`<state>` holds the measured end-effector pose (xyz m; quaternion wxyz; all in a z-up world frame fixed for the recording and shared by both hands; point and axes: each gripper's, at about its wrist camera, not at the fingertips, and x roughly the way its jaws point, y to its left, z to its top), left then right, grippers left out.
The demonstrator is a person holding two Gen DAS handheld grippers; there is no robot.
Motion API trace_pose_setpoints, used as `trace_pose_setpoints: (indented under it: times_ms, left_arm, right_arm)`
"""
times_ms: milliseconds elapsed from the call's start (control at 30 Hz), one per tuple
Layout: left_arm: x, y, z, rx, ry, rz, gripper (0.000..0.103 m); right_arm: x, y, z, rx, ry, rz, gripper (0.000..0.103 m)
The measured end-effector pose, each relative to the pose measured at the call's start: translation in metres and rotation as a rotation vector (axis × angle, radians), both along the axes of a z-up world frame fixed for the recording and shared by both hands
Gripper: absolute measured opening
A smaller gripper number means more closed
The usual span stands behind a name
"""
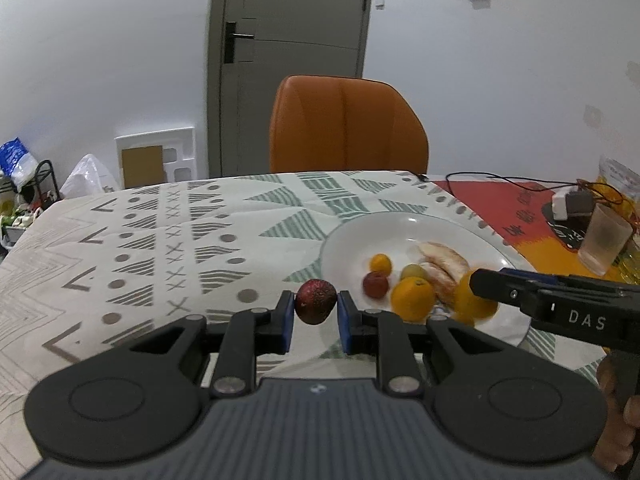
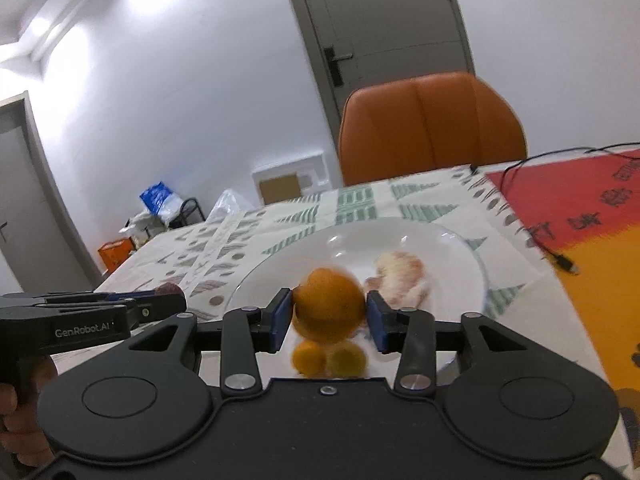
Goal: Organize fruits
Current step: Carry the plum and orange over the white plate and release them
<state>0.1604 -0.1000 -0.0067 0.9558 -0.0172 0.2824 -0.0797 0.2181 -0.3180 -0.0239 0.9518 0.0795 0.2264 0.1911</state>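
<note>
Left wrist view shows the left tongs [image 1: 313, 314] closed on a dark red fruit [image 1: 315, 301], pinched only at the tips of the blue pads, so a jolt or a slackened squeeze could let it roll out onto the patterned table [image 1: 160, 240] just short of the white plate [image 1: 420, 220]. That fruit sits between the pads, with the plate ahead and to the right of these tongs. From the right wrist view, the right tongs [image 2: 328, 316] hold an orange [image 2: 328, 308] snugly between their pads, above the near part of the plate; the blur there suggests motion, and a quick swing could shake the round, smooth orange loose or drop it onto the small orange fruit [image 2: 309, 357] and yellow-green fruit [image 2: 347, 360] lying just beneath. Peeled segments [image 2: 400, 276] lie ahead and right of the right tongs. Both tongs work close side by side, so they could bump each other near the plate's edge.
</note>
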Motion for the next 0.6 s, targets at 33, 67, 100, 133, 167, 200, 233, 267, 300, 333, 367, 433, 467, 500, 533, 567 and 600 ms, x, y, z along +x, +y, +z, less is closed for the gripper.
trace_pose_setpoints:
  times_ms: [33, 67, 100, 133, 167, 200, 233, 267, 300, 333, 367, 433, 467, 500, 533, 567, 600]
  left_arm:
    - [0.001, -0.003, 0.000, 0.005, 0.001, -0.005, 0.021]
    - [0.002, -0.006, 0.000, 0.008, 0.003, -0.009, 0.021]
    - [0.003, -0.008, -0.001, 0.009, 0.004, -0.013, 0.021]
    - [0.004, -0.011, -0.001, 0.012, 0.005, -0.017, 0.021]
    - [0.004, -0.013, -0.001, 0.015, 0.005, -0.020, 0.021]
    - [0.005, -0.015, -0.001, 0.018, 0.005, -0.023, 0.021]
    - [0.005, -0.017, -0.001, 0.021, 0.005, -0.027, 0.021]
    - [0.006, -0.020, 0.000, 0.023, 0.005, -0.030, 0.021]
    - [0.006, -0.021, 0.000, 0.025, 0.004, -0.032, 0.021]
    - [0.007, -0.023, 0.000, 0.028, 0.003, -0.034, 0.021]
    - [0.007, -0.025, 0.000, 0.030, 0.003, -0.035, 0.021]
    - [0.008, -0.027, 0.000, 0.033, 0.001, -0.037, 0.021]
    - [0.009, -0.028, 0.000, 0.036, -0.001, -0.036, 0.021]
    - [0.009, -0.030, 0.000, 0.039, -0.004, -0.036, 0.021]
    - [0.010, -0.031, 0.000, 0.042, -0.004, -0.037, 0.021]
    - [0.011, -0.032, 0.001, 0.042, -0.005, -0.040, 0.021]
    - [0.012, -0.033, 0.001, 0.041, -0.006, -0.045, 0.021]
  right_arm:
    - [0.000, -0.003, 0.000, -0.002, -0.003, -0.002, 0.048]
    - [-0.001, -0.005, 0.000, 0.002, -0.004, -0.003, 0.051]
    - [-0.002, -0.008, 0.000, 0.008, -0.005, -0.006, 0.051]
    - [-0.002, -0.011, 0.000, 0.010, -0.003, -0.007, 0.052]
    - [-0.002, -0.013, -0.001, 0.012, 0.000, -0.008, 0.052]
    - [-0.002, -0.015, -0.002, 0.016, 0.005, -0.008, 0.052]
    - [-0.002, -0.016, -0.003, 0.019, 0.009, -0.008, 0.053]
    - [-0.003, -0.018, -0.004, 0.021, 0.011, -0.009, 0.053]
    - [-0.003, -0.019, -0.004, 0.023, 0.012, -0.010, 0.054]
    - [-0.004, -0.020, -0.005, 0.025, 0.013, -0.012, 0.054]
    - [-0.005, -0.021, -0.005, 0.029, 0.014, -0.014, 0.055]
    - [-0.005, -0.025, -0.006, 0.036, 0.015, -0.019, 0.055]
    - [-0.005, -0.025, -0.006, 0.037, 0.016, -0.020, 0.055]
    - [-0.005, -0.026, -0.006, 0.039, 0.017, -0.022, 0.055]
    - [-0.005, -0.027, -0.006, 0.039, 0.018, -0.022, 0.055]
    - [-0.006, -0.028, -0.006, 0.039, 0.018, -0.023, 0.055]
    - [-0.007, -0.028, -0.005, 0.039, 0.018, -0.023, 0.055]
